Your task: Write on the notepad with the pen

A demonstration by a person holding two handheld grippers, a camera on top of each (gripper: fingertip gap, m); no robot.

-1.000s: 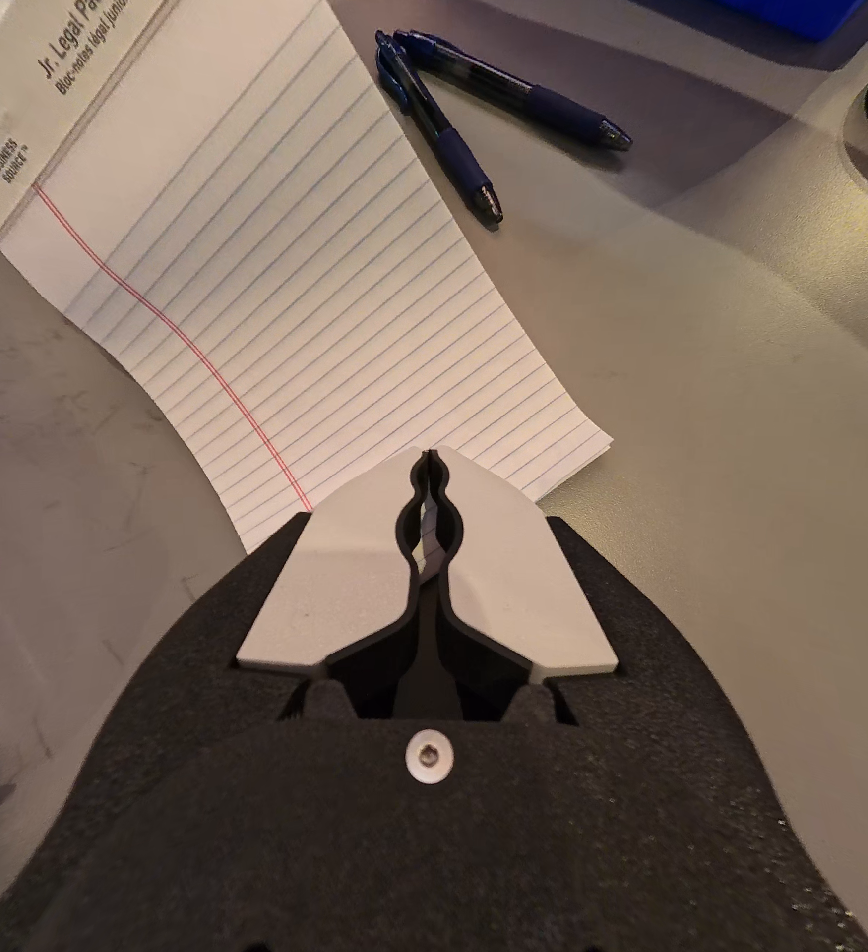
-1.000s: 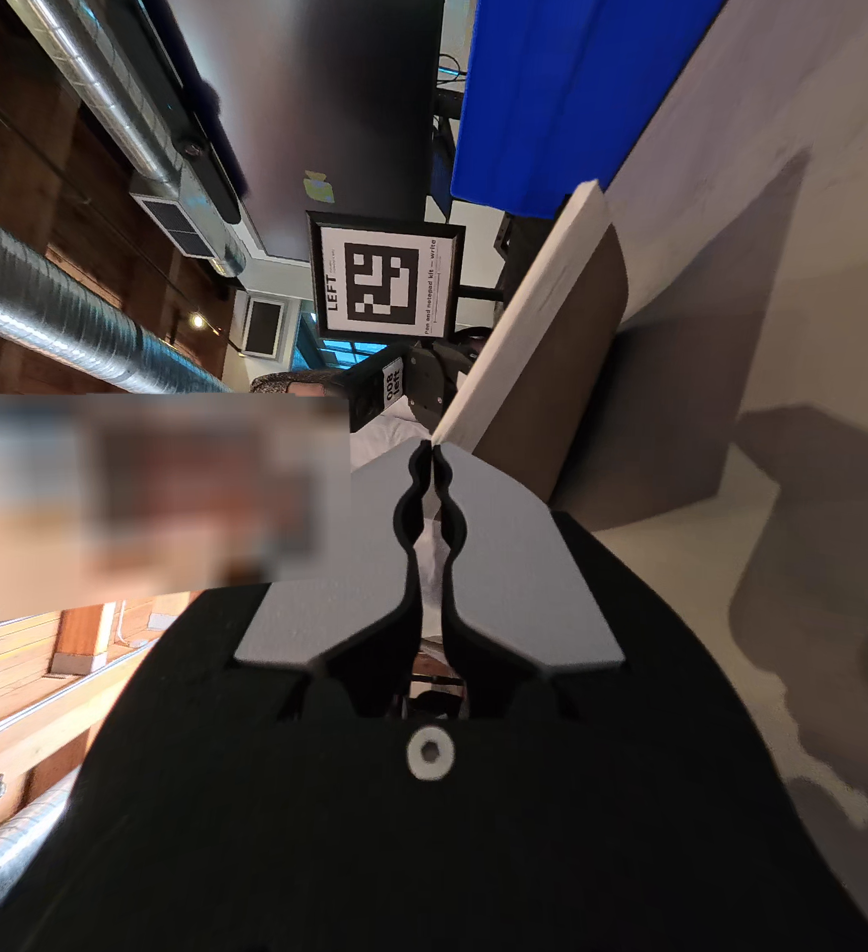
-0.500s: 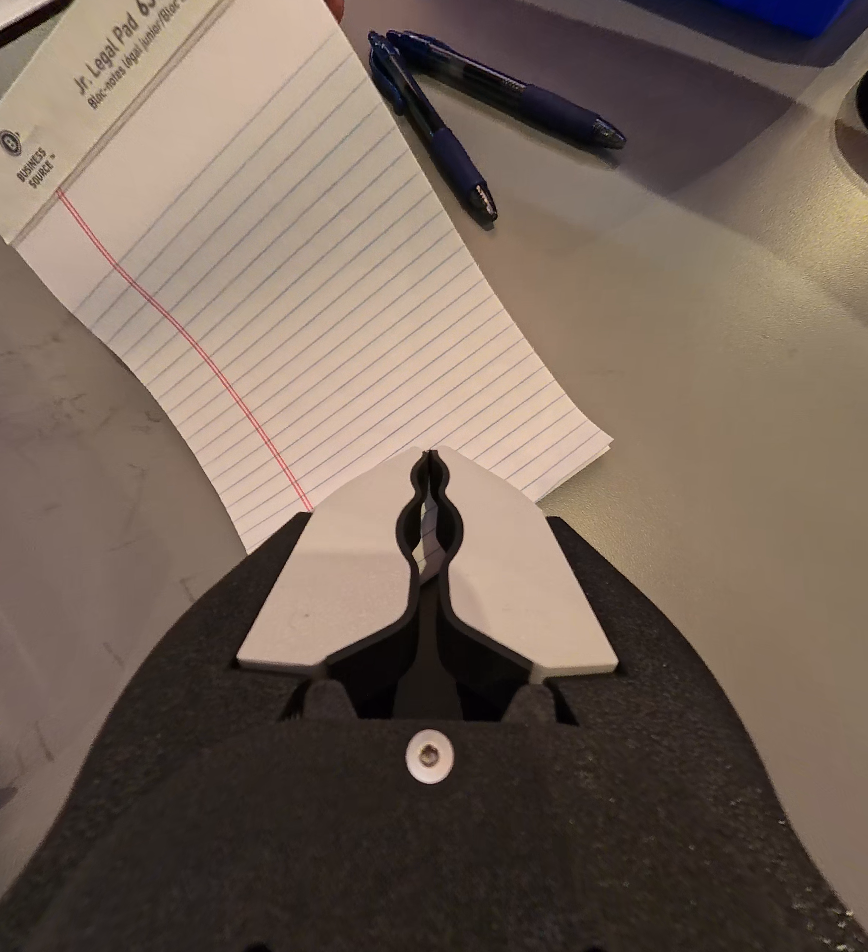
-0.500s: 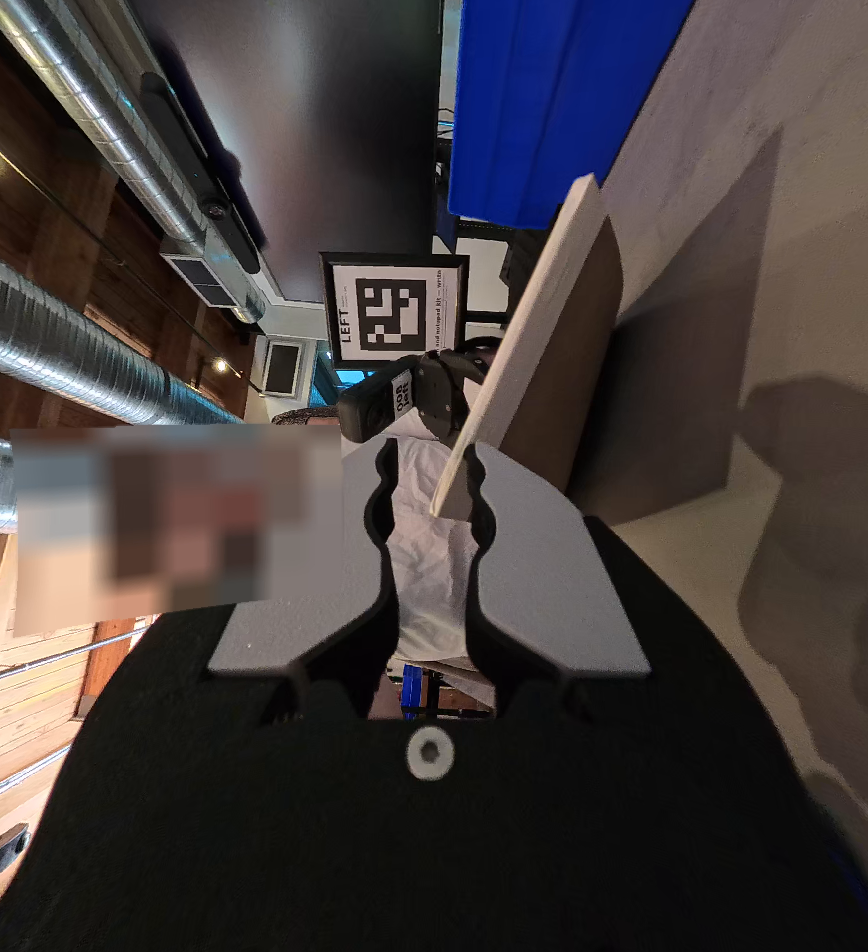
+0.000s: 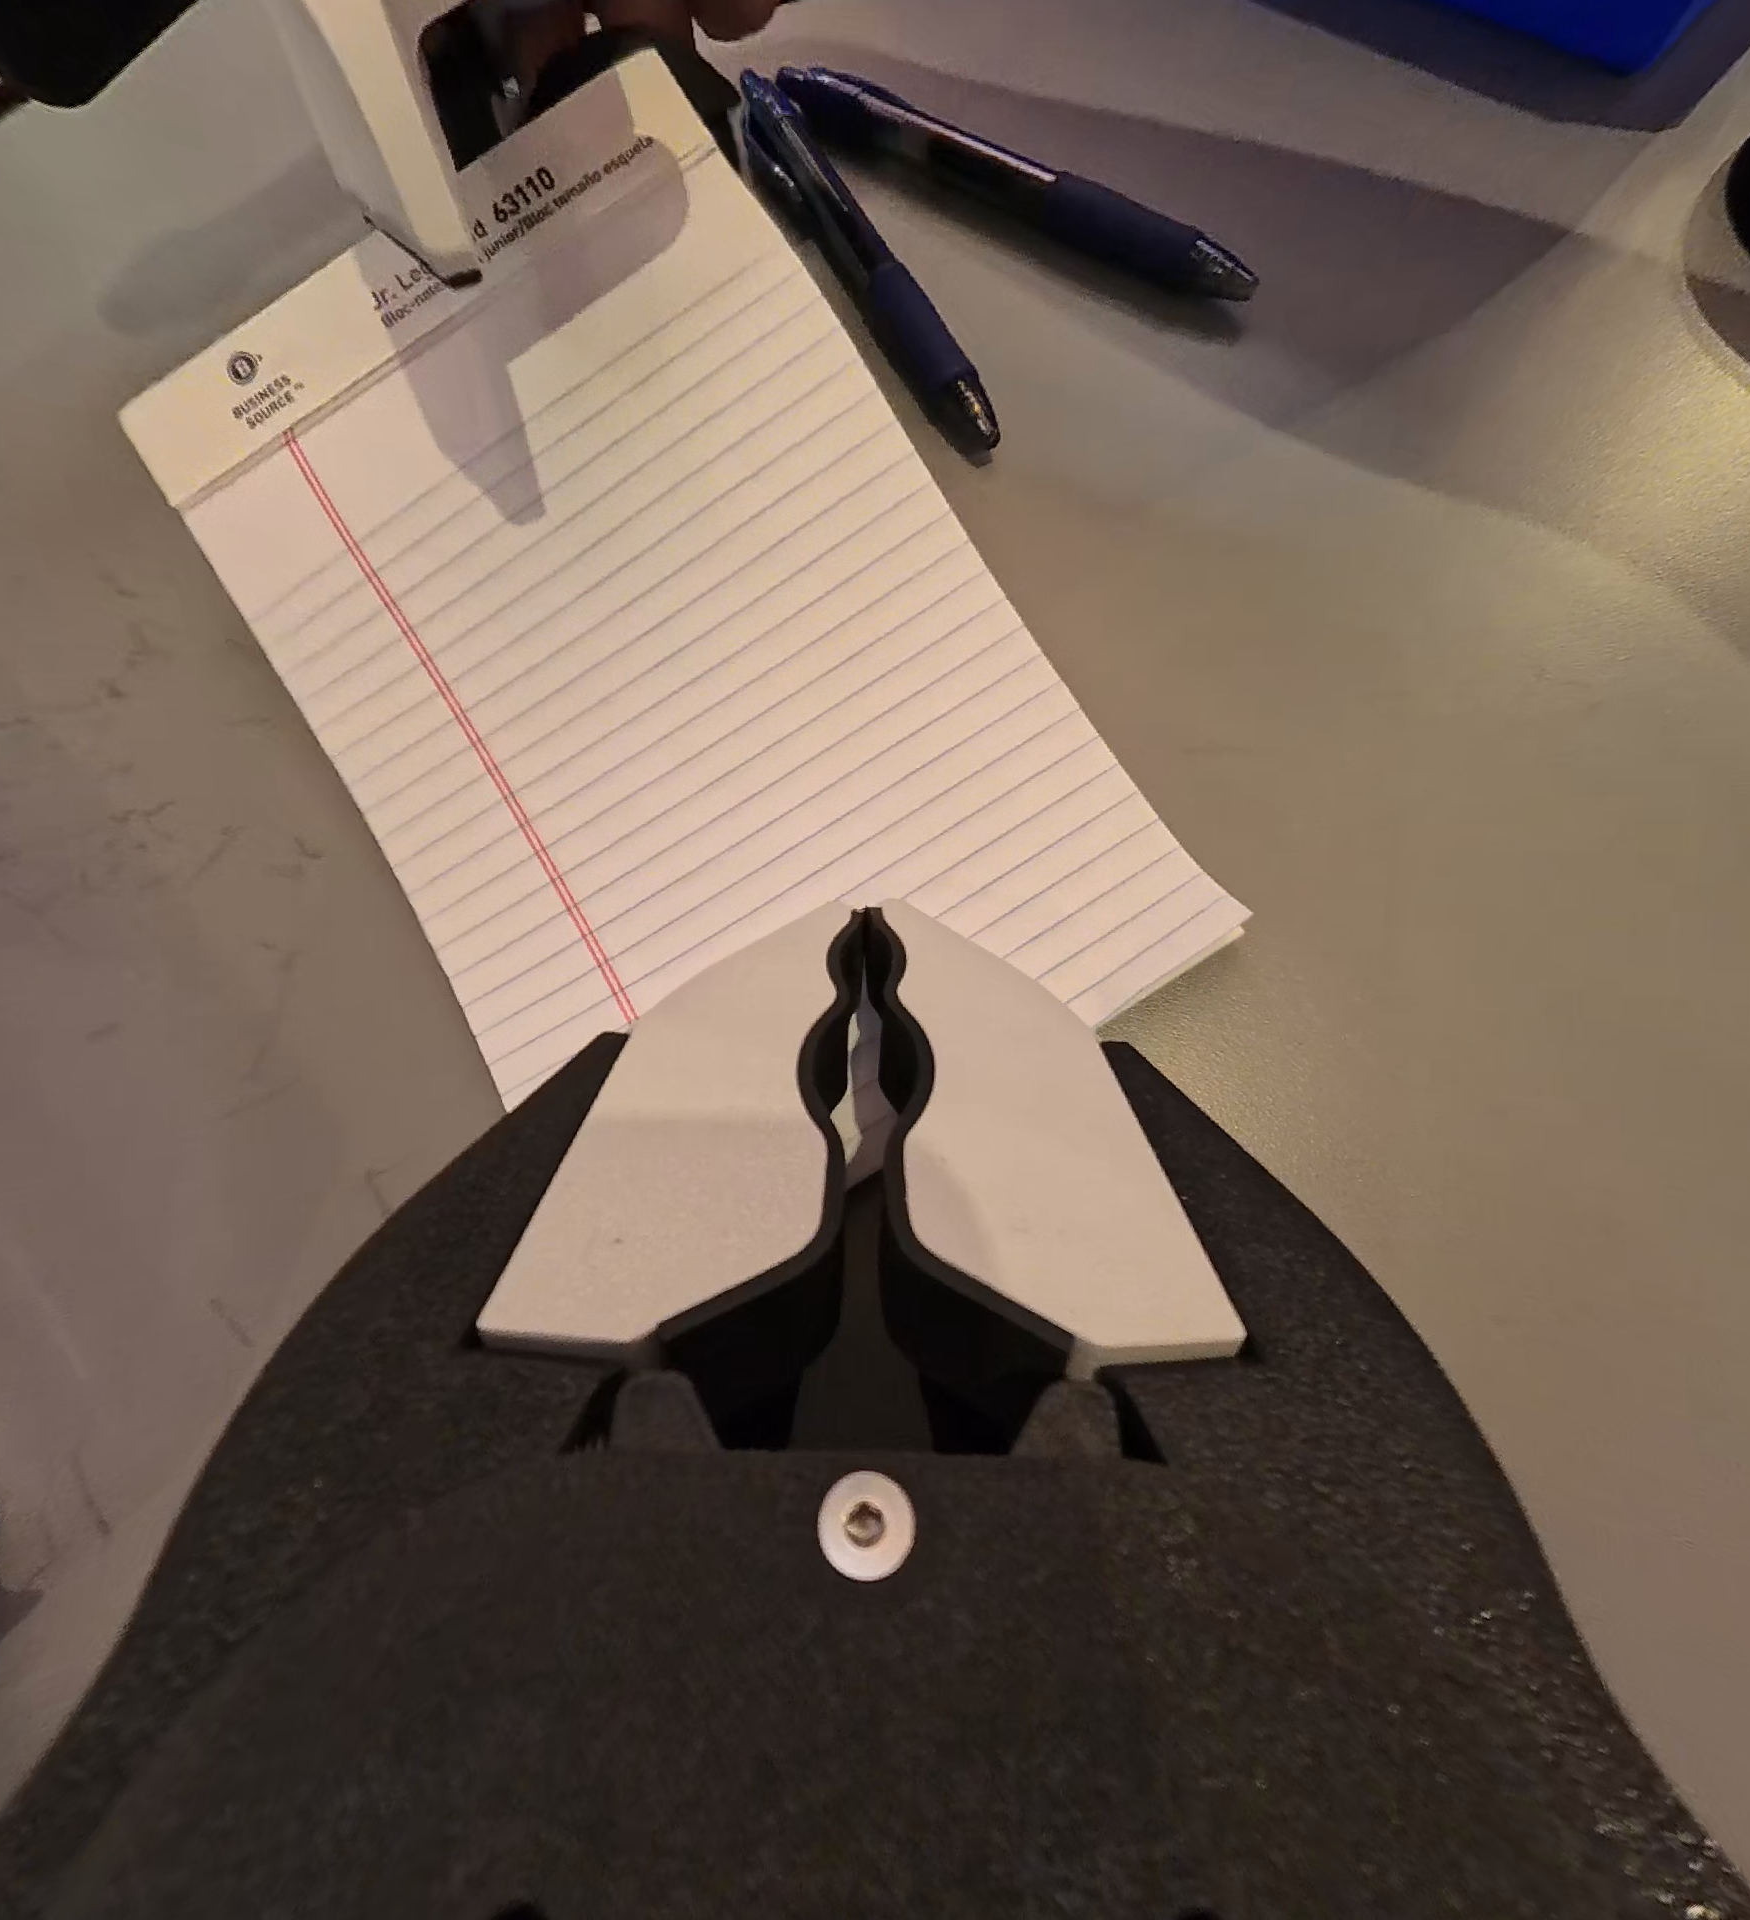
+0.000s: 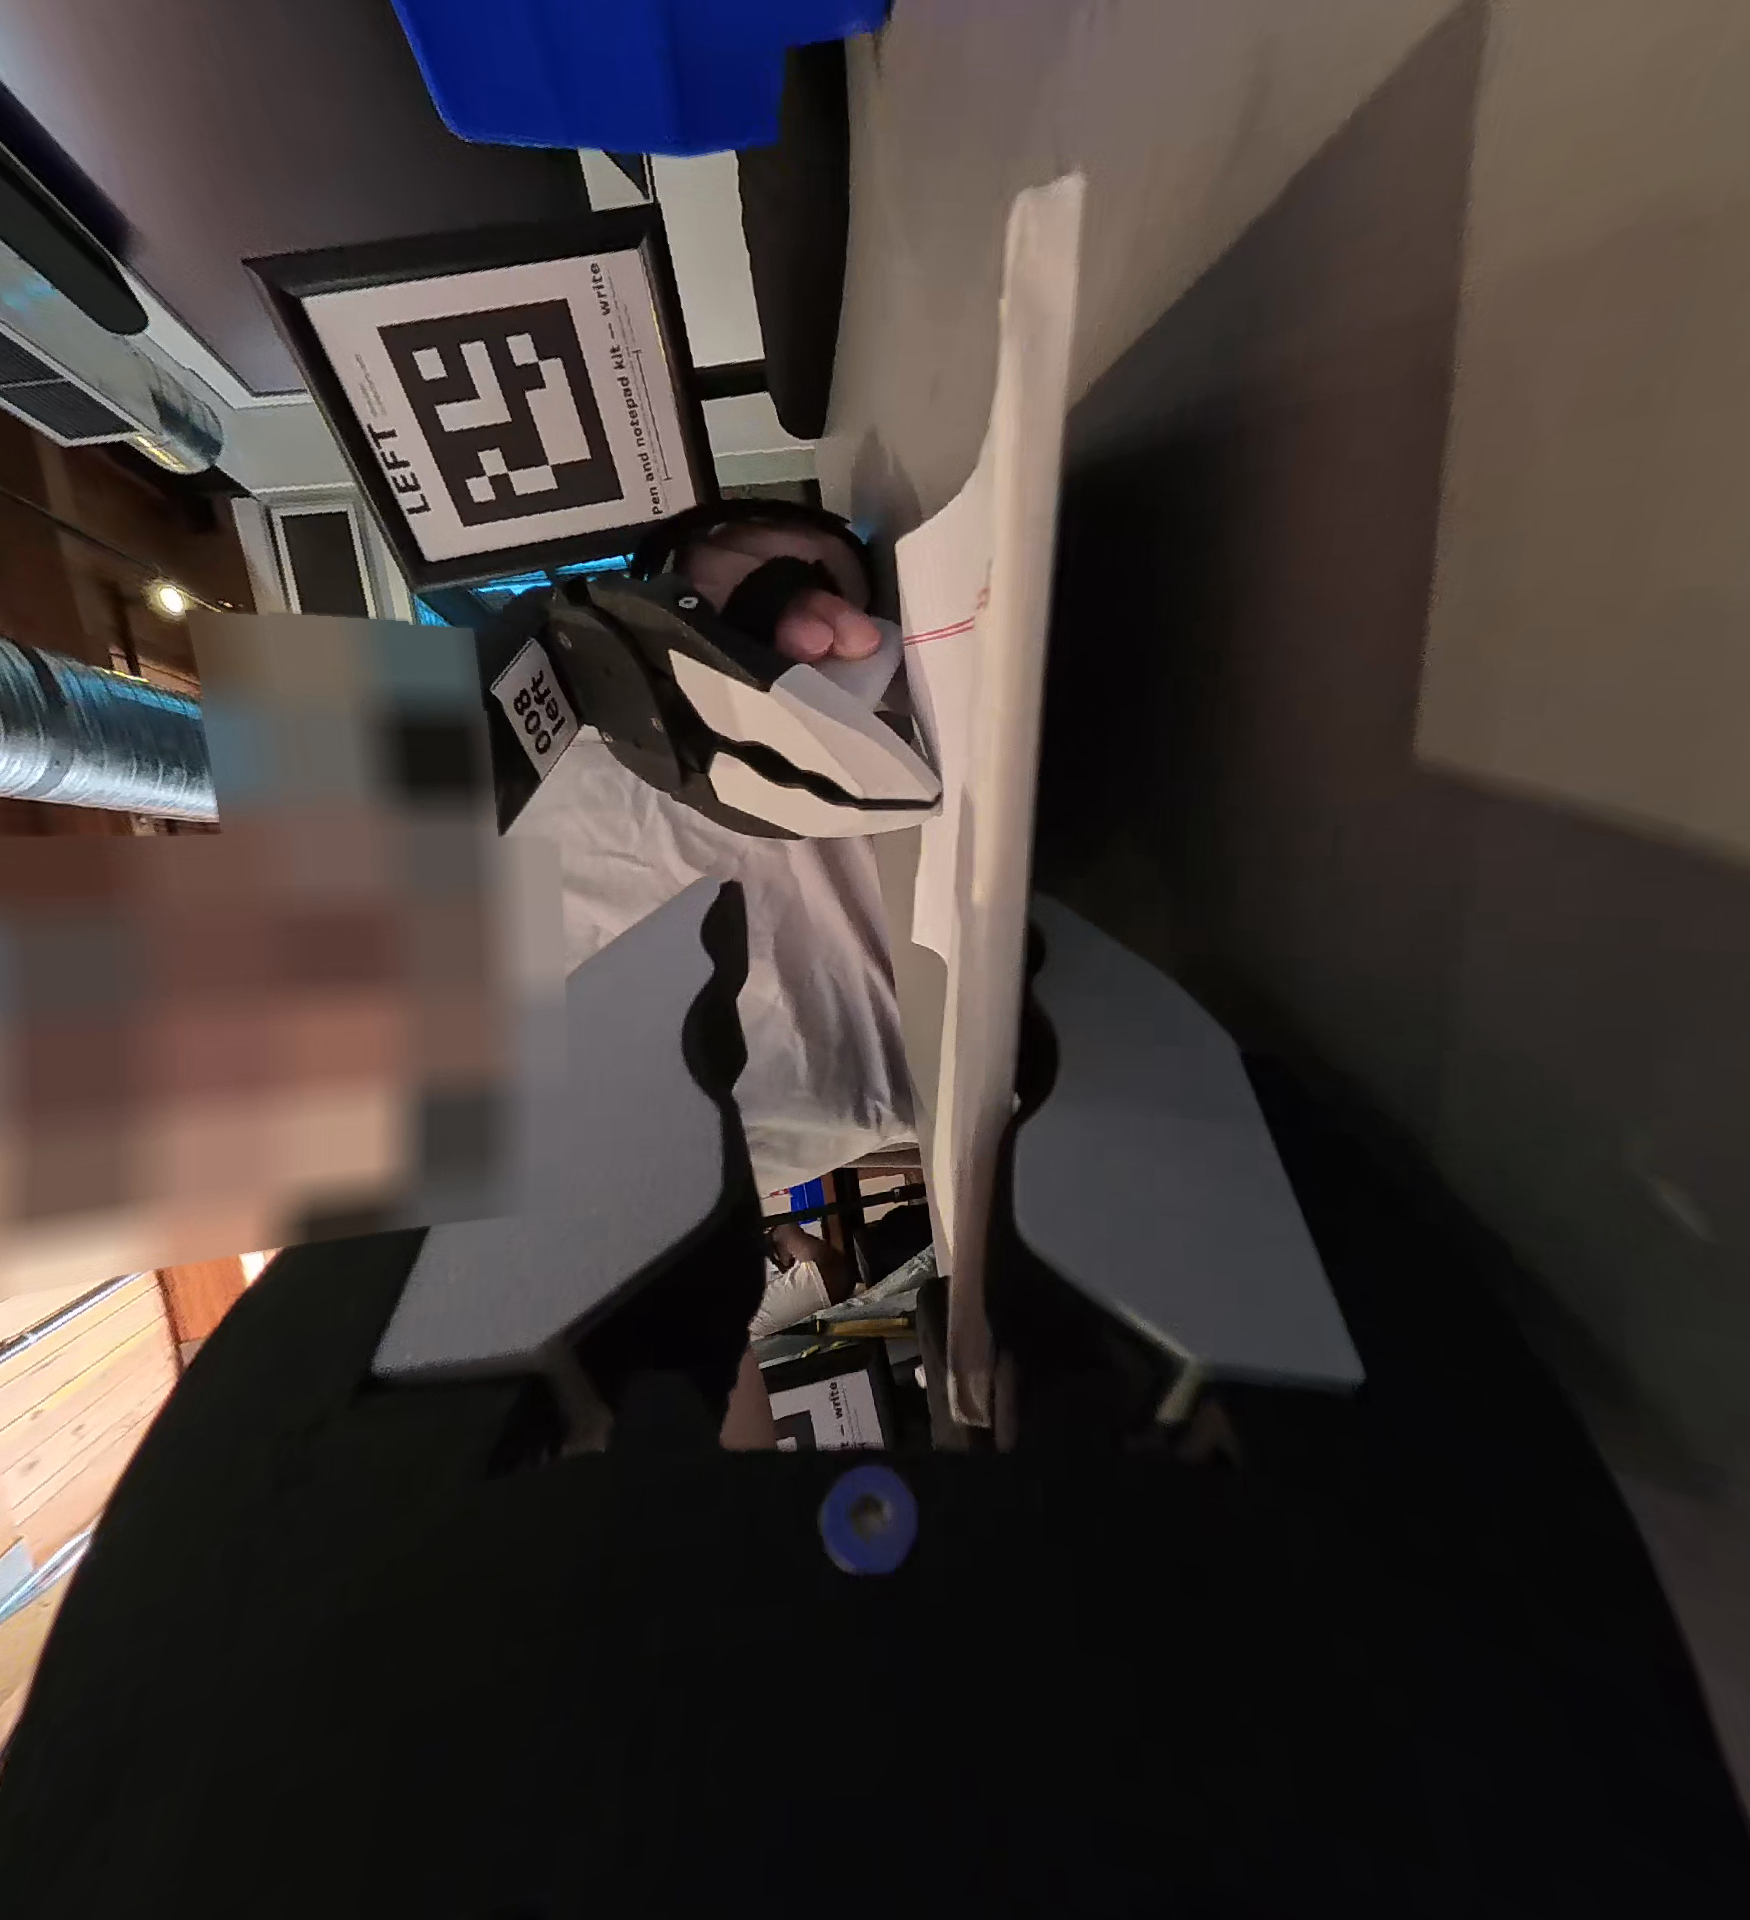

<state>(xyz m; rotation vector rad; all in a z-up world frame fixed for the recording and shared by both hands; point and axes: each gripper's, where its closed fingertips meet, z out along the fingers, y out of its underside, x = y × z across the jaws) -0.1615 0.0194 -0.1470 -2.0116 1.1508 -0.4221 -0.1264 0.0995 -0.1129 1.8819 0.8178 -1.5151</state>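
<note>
- The left gripper (image 5: 867, 914) has its jaws pressed together over the near edge of the notepad (image 5: 642, 665) — the tips meet, with white paper showing in the slot between them.
- The right gripper (image 6: 881, 935) stands wide apart, the pad's far, headed end sitting between its fingers, against the right one.
- Two blue pens (image 5: 871, 260) lie untouched on the grey table (image 5: 1422, 831), just beside the pad's far right corner — their clip ends close together.

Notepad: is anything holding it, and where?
Left gripper pinches the notepad at its bottom edge; right gripper is open around its top edge.
</note>
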